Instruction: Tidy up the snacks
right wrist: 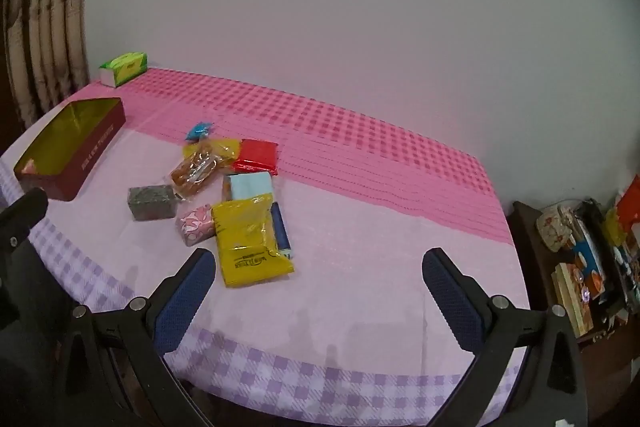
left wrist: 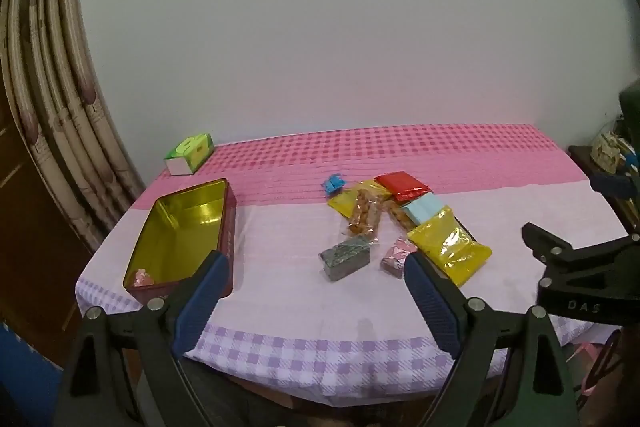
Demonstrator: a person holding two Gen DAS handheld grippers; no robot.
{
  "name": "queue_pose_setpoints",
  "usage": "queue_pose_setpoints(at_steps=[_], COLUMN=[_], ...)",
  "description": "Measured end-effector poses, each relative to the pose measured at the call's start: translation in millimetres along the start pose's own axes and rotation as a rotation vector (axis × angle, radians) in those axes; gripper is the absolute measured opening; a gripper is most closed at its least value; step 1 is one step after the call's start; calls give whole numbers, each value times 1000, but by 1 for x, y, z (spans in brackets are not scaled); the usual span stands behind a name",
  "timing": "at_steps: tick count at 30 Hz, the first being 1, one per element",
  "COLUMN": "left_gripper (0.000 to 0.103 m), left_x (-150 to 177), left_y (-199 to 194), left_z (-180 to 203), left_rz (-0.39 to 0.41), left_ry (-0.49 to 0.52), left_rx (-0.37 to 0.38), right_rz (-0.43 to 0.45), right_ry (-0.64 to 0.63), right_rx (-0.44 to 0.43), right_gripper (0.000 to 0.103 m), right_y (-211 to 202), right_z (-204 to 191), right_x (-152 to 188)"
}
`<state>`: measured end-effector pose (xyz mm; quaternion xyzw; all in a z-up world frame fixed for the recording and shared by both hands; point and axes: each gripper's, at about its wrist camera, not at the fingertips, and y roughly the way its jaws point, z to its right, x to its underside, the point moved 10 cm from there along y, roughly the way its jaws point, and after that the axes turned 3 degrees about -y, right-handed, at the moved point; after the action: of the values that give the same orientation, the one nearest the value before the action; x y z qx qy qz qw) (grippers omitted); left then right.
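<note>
1. Your left gripper (left wrist: 312, 263) and right gripper (right wrist: 316, 263) both gape fully, holding nothing.
2. The snack pile (left wrist: 400, 223) sits mid-table; the tin (left wrist: 180, 227), left, seemingly the target, already holds one pink sweet (left wrist: 143, 277).
3. Bare cloth (right wrist: 360, 247) near you gives approach room; mind the front table edge.

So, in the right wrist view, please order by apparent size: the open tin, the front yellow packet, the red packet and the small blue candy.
1. open tin
2. front yellow packet, though it lies nearer the camera, so this gap is unsure
3. red packet
4. small blue candy
</note>
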<state>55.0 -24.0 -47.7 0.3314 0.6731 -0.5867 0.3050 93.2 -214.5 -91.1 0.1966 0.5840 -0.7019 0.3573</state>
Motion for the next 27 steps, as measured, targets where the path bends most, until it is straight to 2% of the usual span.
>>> queue_pose_setpoints(at_steps=[12, 27], left_gripper=[91, 91], left_x=[10, 12], left_y=[-1, -4], left_z=[11, 8], left_rz=[4, 11], left_ry=[31, 19], left_rx=[-9, -11], right_rz=[-38, -51], right_ry=[-32, -51], right_rx=[-29, -38], right_gripper=[103, 103], right_y=[8, 8], right_z=[-9, -14], right_x=[6, 9])
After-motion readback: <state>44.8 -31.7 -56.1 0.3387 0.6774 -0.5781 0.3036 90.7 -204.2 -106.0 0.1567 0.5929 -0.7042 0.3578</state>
